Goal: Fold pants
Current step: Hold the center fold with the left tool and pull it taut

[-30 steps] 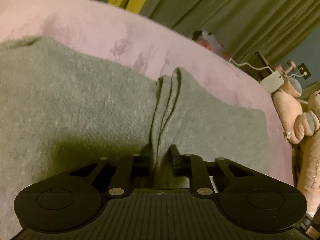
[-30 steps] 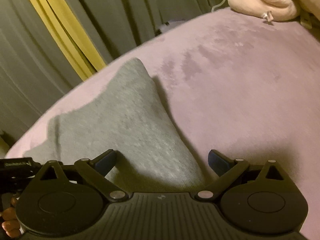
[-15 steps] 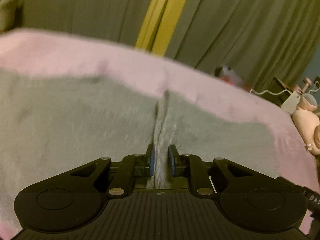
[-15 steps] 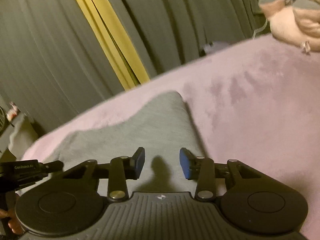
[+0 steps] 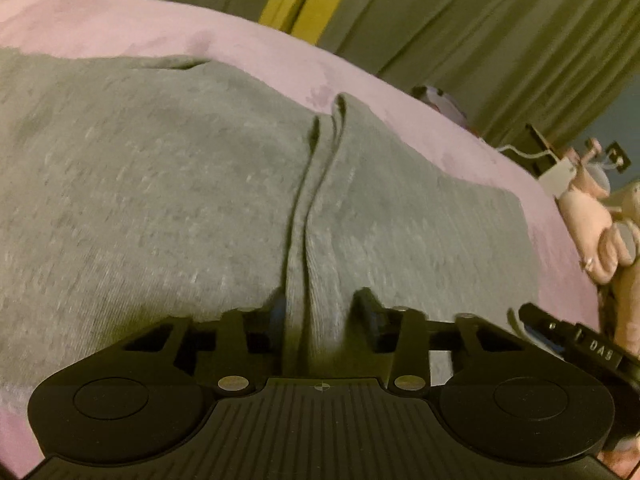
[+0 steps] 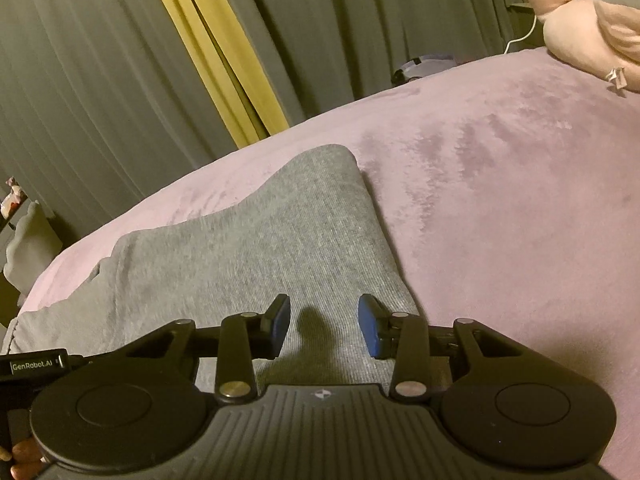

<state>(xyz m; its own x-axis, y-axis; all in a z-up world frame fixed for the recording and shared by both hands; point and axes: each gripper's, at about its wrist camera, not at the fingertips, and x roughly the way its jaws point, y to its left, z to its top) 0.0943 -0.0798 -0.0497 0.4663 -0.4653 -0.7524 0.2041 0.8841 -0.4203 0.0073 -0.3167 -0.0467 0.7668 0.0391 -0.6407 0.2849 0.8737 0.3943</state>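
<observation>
A: What has just changed on the left?

B: The left hand-held gripper point(image 5: 320, 312) had a ridge of the grey sweatpants point(image 5: 168, 200) pinched tight a second ago. Now its jaws are opening; the ridge stands between the pads, and the right pad has come clear of the cloth, so I judge it is letting go.

A: And the right?

B: The right hand-held gripper point(image 6: 324, 322) stood wide a second ago and has narrowed to about a third. It hangs over the sweatpants with a gap on both sides and nothing gripped.

A: So where does that leave the fold?

B: One fold looks laid down, with both grippers about to be free for the next.

A: Where do the sweatpants lie?

B: Flat on the pink blanket point(image 6: 500, 200) of the bed, near its curtain-side edge, well apart from the plush toy point(image 6: 580, 32).

A: Which way do they run?

B: In the left wrist view the long axis runs left to right across the frame. The pinched ridge crosses it, pointing away toward the curtains point(image 5: 460, 20). Which end is the waistband I cannot tell.
</observation>
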